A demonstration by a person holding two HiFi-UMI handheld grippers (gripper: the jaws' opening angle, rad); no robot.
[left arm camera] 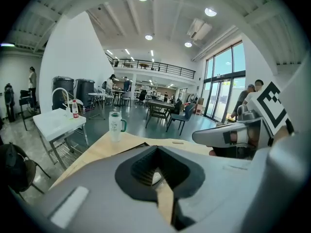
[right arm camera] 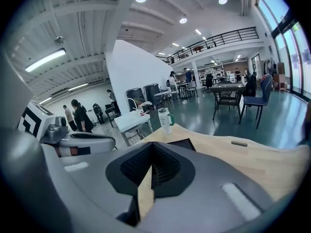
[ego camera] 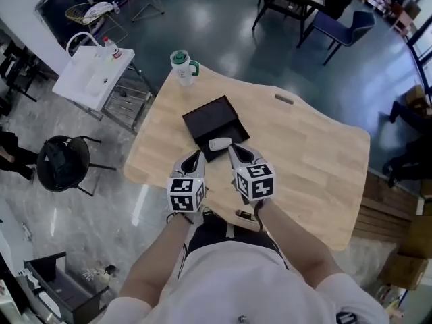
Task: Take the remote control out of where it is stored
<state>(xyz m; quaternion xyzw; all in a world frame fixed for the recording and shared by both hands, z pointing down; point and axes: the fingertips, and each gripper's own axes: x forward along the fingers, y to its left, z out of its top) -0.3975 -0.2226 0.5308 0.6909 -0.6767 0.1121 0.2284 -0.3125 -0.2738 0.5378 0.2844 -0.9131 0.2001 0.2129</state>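
Observation:
A white remote control (ego camera: 220, 142) lies at the near end of an open black box (ego camera: 210, 119) on the light wooden table (ego camera: 310, 160). My left gripper (ego camera: 196, 156) sits just left of the remote and near the box's front corner. Its jaws are shut, with only a thin slit between them in the left gripper view. My right gripper (ego camera: 233, 150) is close on the remote's right, also shut, with bare wood showing through its slit. Neither gripper holds anything. The box's dark edge (right arm camera: 183, 143) shows ahead in the right gripper view.
A white tumbler with a green lid (ego camera: 182, 66) stands at the table's far left corner. A small slot-like piece (ego camera: 284, 99) lies on the far side. Beyond the table are a white sink stand (ego camera: 93, 76), a black stool (ego camera: 64, 160) and chairs (ego camera: 344, 25).

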